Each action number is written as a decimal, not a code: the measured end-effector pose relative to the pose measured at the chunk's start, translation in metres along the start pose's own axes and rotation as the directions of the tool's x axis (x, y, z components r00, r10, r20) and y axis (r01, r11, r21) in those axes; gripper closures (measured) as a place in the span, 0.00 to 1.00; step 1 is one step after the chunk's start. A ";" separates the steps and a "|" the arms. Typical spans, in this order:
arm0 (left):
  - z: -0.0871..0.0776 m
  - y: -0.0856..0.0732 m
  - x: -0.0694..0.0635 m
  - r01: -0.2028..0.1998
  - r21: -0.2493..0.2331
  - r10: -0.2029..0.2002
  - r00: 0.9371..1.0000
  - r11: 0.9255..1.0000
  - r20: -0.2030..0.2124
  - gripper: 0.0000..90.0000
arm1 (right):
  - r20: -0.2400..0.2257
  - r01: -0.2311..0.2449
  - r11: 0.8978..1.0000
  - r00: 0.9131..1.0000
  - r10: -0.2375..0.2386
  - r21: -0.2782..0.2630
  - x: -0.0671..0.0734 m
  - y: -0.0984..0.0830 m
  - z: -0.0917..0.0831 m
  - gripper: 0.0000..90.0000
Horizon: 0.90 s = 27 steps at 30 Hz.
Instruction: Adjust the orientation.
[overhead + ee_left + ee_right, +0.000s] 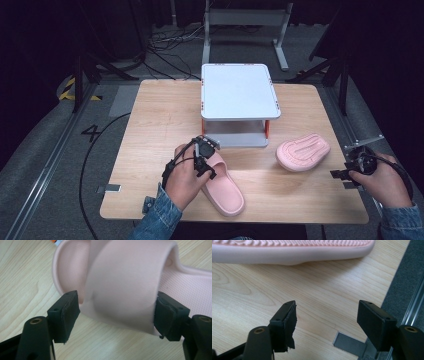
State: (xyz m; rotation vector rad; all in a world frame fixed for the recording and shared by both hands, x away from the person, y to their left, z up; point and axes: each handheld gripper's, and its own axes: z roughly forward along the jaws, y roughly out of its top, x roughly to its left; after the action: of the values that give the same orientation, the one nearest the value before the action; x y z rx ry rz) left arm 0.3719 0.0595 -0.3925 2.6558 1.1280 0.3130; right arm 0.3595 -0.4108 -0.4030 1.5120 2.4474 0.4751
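High view overhead, facing forward-down on table (150, 125); gripper views close, low (sharing tabletop).

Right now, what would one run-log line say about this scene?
left gripper: open around upright pink slipper's strap | right gripper: open, empty | second slipper: sole up | white two-tier rack: behind

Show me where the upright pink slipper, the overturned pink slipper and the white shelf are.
upright pink slipper (226, 192), high view, heel of footbed
overturned pink slipper (303, 151), high view, ribbed sole
white shelf (239, 91), high view, top board
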 end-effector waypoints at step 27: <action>-0.043 0.015 -0.017 -0.194 -0.176 0.155 0.964 0.965 -0.215 0.91 | 0.009 -0.006 1.000 1.000 0.006 -0.006 0.001 -0.006 -0.003 0.37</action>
State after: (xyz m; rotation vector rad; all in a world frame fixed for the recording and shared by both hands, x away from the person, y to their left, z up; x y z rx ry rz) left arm 0.3588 0.0429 -0.3489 2.5954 0.8621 0.7001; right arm 0.3528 -0.4129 -0.4025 1.5167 2.4330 0.4745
